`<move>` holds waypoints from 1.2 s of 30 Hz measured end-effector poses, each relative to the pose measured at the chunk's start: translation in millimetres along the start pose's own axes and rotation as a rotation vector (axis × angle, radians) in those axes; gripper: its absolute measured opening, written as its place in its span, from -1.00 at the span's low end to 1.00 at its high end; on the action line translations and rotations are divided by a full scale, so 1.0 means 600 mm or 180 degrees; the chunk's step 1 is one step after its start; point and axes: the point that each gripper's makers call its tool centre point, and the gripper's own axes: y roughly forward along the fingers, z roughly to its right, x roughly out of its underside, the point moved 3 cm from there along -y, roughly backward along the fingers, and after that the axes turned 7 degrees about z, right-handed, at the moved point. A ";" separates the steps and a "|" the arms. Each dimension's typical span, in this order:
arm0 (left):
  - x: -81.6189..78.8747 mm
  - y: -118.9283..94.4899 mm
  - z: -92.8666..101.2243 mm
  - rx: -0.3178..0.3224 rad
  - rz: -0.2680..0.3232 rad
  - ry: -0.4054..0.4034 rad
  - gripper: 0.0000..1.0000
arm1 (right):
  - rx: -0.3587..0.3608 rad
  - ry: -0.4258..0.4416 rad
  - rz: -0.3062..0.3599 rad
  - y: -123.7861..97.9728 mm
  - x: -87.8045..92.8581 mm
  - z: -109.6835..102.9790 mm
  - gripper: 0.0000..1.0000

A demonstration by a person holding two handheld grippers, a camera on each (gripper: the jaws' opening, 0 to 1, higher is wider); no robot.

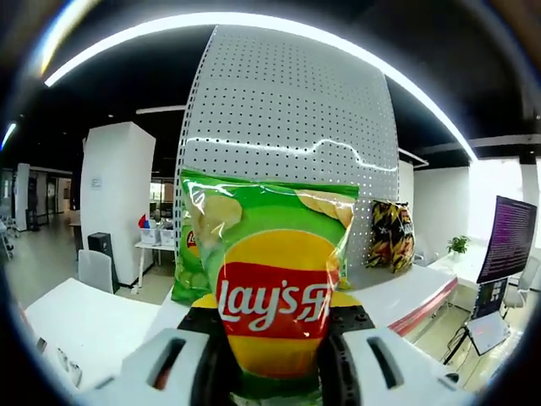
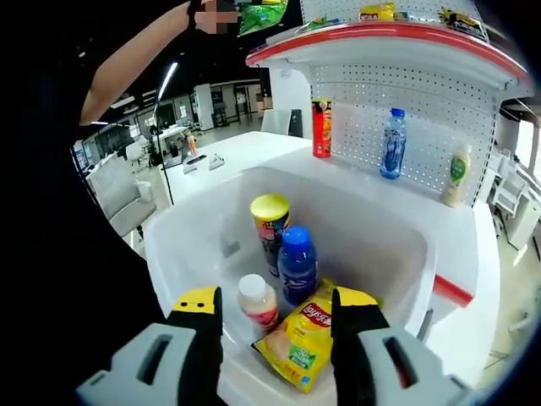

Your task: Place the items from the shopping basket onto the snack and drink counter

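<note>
A green Lay's chip bag [image 1: 275,254] stands upright between the jaws of my left gripper [image 1: 275,338], which is shut on its lower part, just above the white top shelf [image 1: 406,296] and before a pegboard [image 1: 287,110]. My right gripper [image 2: 277,304] hangs open over the white shopping basket [image 2: 177,245]. Inside the basket are a can with a yellow lid [image 2: 270,216], a blue-capped bottle [image 2: 297,262], a small white-capped bottle [image 2: 258,300] and a yellow Lay's bag [image 2: 304,338]. A person's arm [image 2: 135,59] lifts the green bag [image 2: 262,13] toward the red-edged top shelf [image 2: 397,38].
Another green chip bag [image 1: 188,271] and a black-and-yellow bag [image 1: 390,235] stand on the top shelf. On the lower shelf stand a red can [image 2: 321,127], a water bottle [image 2: 392,142] and a pale bottle [image 2: 457,176]. White tables [image 1: 84,321] lie at the left.
</note>
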 end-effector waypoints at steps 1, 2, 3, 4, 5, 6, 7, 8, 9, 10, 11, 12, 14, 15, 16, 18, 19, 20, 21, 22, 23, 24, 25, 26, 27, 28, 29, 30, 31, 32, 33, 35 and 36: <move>-0.001 0.002 -0.002 -0.0006 0.0005 0.0000 -0.27 | -0.0001 -0.0010 -0.0009 0.000 0.000 -0.001 0.00; -0.002 0.004 -0.005 -0.0013 0.0016 -0.0007 -0.27 | 0.0000 -0.0019 -0.0019 0.000 -0.001 -0.001 0.00; -0.003 0.006 -0.007 -0.0018 0.0025 -0.0017 -0.27 | 0.0000 -0.0028 -0.0025 -0.001 -0.001 -0.002 0.00; -0.003 0.008 -0.010 -0.0023 0.0027 -0.0024 -0.27 | 0.0002 -0.0032 -0.0029 -0.002 -0.001 -0.002 0.00; -0.003 0.011 -0.012 -0.0031 0.0025 -0.0030 -0.27 | 0.0008 -0.0034 -0.0030 -0.003 -0.002 -0.002 0.00; -0.002 0.013 -0.015 -0.0040 0.0021 -0.0037 -0.27 | 0.0014 -0.0035 -0.0030 -0.004 -0.002 -0.002 0.00; -0.002 0.016 -0.019 -0.0045 0.0018 -0.0042 -0.27 | 0.0028 -0.0033 -0.0028 -0.005 -0.003 -0.001 0.00; -0.001 0.018 -0.021 -0.0050 0.0015 -0.0042 -0.27 | 0.0036 -0.0027 -0.0028 -0.006 -0.002 0.000 0.00; -0.001 0.021 -0.025 -0.0060 0.0014 -0.0043 -0.27 | 0.0043 -0.0023 -0.0031 -0.007 0.000 0.001 0.00; -0.001 0.023 -0.029 -0.0071 0.0016 -0.0051 -0.27 | 0.0048 -0.0022 -0.0037 -0.008 0.001 0.000 0.00; 0.000 0.026 -0.033 -0.0082 0.0013 -0.0061 -0.27 | 0.0052 -0.0020 -0.0047 -0.008 0.003 -0.001 0.00; 0.001 0.029 -0.036 -0.0091 0.0000 -0.0065 -0.27 | 0.0054 -0.0018 -0.0055 -0.009 0.004 -0.001 0.00; 0.004 0.033 -0.039 -0.0106 -0.0019 -0.0057 -0.27 | 0.0060 -0.0010 -0.0064 -0.010 0.007 -0.002 0.00; 0.004 0.035 -0.041 -0.0112 -0.0023 -0.0052 -0.27 | 0.0061 -0.0007 -0.0066 -0.010 0.007 -0.003 0.00; 0.004 0.038 -0.042 -0.0112 -0.0029 -0.0043 -0.27 | 0.0062 -0.0004 -0.0065 -0.010 0.007 -0.003 0.00; 0.005 0.044 -0.044 -0.0112 -0.0049 -0.0027 -0.27 | 0.0068 0.0004 -0.0068 -0.010 0.008 -0.003 0.00; 0.006 0.047 -0.044 -0.0109 -0.0057 -0.0019 -0.27 | 0.0071 0.0005 -0.0070 -0.010 0.008 -0.003 0.00; 0.005 0.050 -0.044 -0.0103 -0.0063 -0.0011 -0.27 | 0.0073 0.0006 -0.0071 -0.010 0.009 -0.003 0.00; 0.005 0.052 -0.044 -0.0101 -0.0065 -0.0005 -0.27 | 0.0072 0.0009 -0.0072 -0.010 0.009 -0.004 0.00; 0.004 0.054 -0.045 -0.0105 -0.0066 0.0000 -0.27 | 0.0070 0.0010 -0.0072 -0.009 0.009 -0.004 0.00; 0.003 0.056 -0.048 -0.0111 -0.0064 0.0005 -0.27 | 0.0068 0.0007 -0.0073 -0.009 0.008 -0.005 0.00; 0.003 0.059 -0.050 -0.0116 -0.0067 0.0012 -0.27 | 0.0065 0.0006 -0.0073 -0.008 0.008 -0.006 0.00; 0.004 0.061 -0.052 -0.0119 -0.0074 0.0020 -0.27 | 0.0065 0.0007 -0.0072 -0.008 0.008 -0.006 0.00; 0.004 0.063 -0.053 -0.0120 -0.0082 0.0029 -0.27 | 0.0067 0.0009 -0.0071 -0.008 0.008 -0.006 0.00; 0.005 0.065 -0.056 -0.0125 -0.0093 0.0031 -0.27 | 0.0070 0.0011 -0.0072 -0.008 0.008 -0.006 0.00; 0.005 0.066 -0.058 -0.0130 -0.0096 0.0030 -0.27 | 0.0074 0.0012 -0.0073 -0.008 0.008 -0.006 0.00; 0.004 0.067 -0.060 -0.0133 -0.0096 0.0027 -0.27 | 0.0078 0.0014 -0.0075 -0.008 0.009 -0.006 0.00; 0.004 0.070 -0.063 -0.0141 -0.0094 0.0018 -0.27 | 0.0081 0.0015 -0.0077 -0.009 0.009 -0.006 0.00; 0.003 0.071 -0.064 -0.0148 -0.0093 0.0015 -0.27 | 0.0083 0.0015 -0.0079 -0.009 0.010 -0.006 0.00; 0.002 0.072 -0.066 -0.0156 -0.0094 0.0014 -0.27 | 0.0084 0.0015 -0.0079 -0.009 0.010 -0.006 0.00; 0.001 0.074 -0.068 -0.0167 -0.0090 0.0007 -0.27 | 0.0085 0.0015 -0.0076 -0.009 0.010 -0.007 0.00; -0.003 0.077 -0.070 -0.0177 -0.0076 0.0003 -0.27 | 0.0094 0.0011 -0.0068 -0.011 0.009 -0.007 0.00; -0.005 0.079 -0.071 -0.0184 -0.0072 0.0003 -0.27 | 0.0099 0.0010 -0.0060 -0.012 0.008 -0.007 0.00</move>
